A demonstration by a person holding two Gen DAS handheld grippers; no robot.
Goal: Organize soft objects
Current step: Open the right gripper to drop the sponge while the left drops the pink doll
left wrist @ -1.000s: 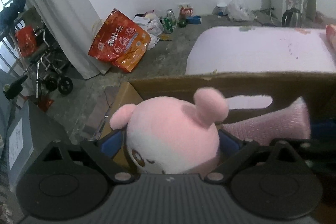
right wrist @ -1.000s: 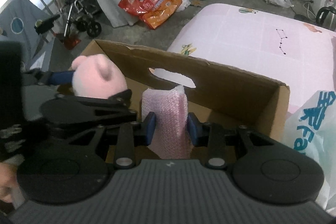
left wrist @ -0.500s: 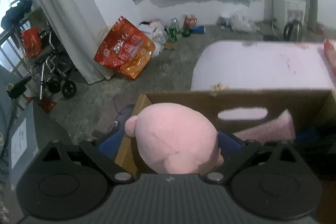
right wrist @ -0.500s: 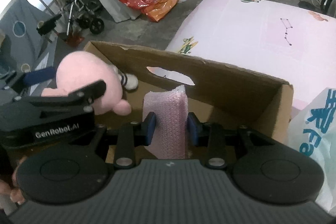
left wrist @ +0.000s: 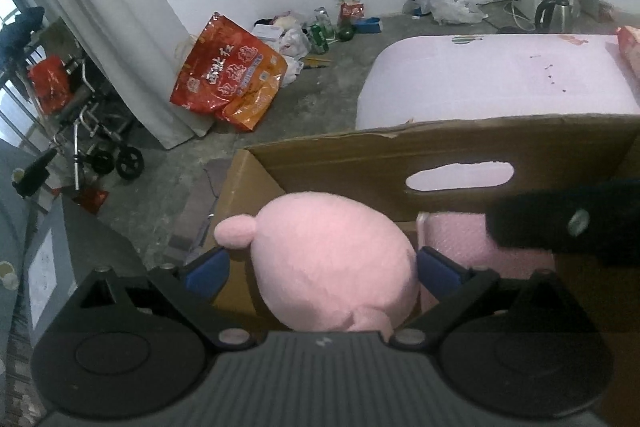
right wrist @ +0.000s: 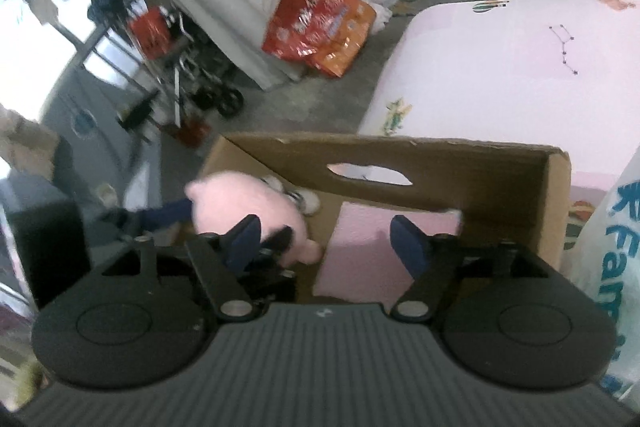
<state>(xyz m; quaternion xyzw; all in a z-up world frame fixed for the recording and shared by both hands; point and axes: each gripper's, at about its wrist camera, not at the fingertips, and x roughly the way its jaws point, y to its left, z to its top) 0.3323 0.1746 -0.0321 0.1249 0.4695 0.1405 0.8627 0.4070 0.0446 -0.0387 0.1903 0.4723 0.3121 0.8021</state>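
Inside the cardboard box [right wrist: 500,179], the right tongs [right wrist: 332,239] have just opened wide and released the pink bubble-wrap pad [right wrist: 360,247], which now lies loose between the jaws. Beside it, the left tongs [left wrist: 320,267] are closed on the pink plush toy [left wrist: 332,267] above the box's left end. Probably 1 item is stowed, 1 remains.

Open brown cardboard box [left wrist: 460,151] on pink mattress [left wrist: 480,83]. Round pink plush toy [left wrist: 336,263] over box's left end. Pink bubble-wrap pad [right wrist: 368,247] inside, right of toy, against handle-slot wall. Red-orange snack bag [left wrist: 228,79] on floor behind box.
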